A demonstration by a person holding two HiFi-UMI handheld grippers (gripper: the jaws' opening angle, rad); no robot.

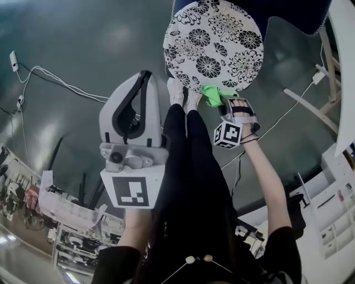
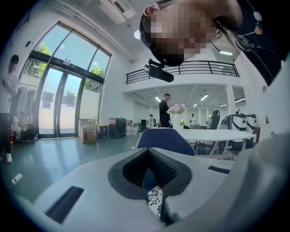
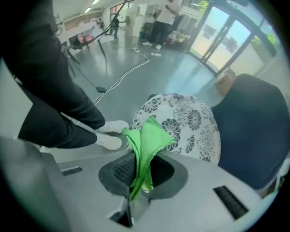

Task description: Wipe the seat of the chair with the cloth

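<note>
The chair's round seat, white with black flowers, stands just ahead of my feet, with its dark blue backrest behind it. My right gripper is shut on a bright green cloth, which hangs at the seat's near edge. In the right gripper view the cloth sticks up from between the jaws of the right gripper, with the seat just beyond. My left gripper is raised high, left of the chair, shut on nothing. Through the left gripper only a sliver of the seat shows.
White shoes stand against the seat's near side. Cables trail over the grey-green floor at left, and another cable at right. A wooden frame and white furniture stand to the right; cluttered shelving is at lower left.
</note>
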